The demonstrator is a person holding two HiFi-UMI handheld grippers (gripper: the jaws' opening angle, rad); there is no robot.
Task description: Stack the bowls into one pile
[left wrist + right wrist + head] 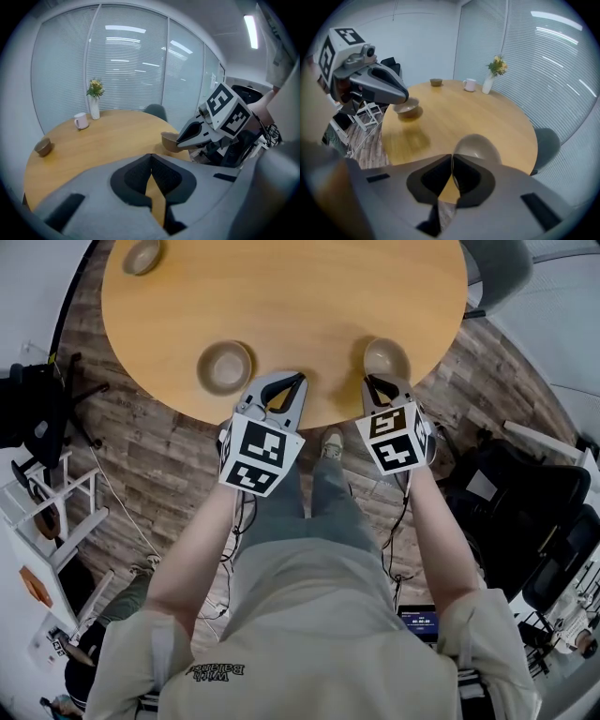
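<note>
Bright, even light from a ceiling strip (251, 31); gripper views bulge, dark-cornered, perhaps slightly blurred.

Bottom centre: your left gripper (151, 157), jaws together, empty. Right of centre: your right gripper (179, 139) pinching a bowl (168, 142); second bowl (43, 147) far left.

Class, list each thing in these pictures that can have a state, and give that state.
right gripper: shut on the rim of the right bowl.
left gripper: shut, empty.
right bowl: gripped at its rim, unstacked.
middle bowl: upright, unstacked.
far bowl: upright, unstacked.
mug: upright.
vase: upright, holding flowers.
</note>
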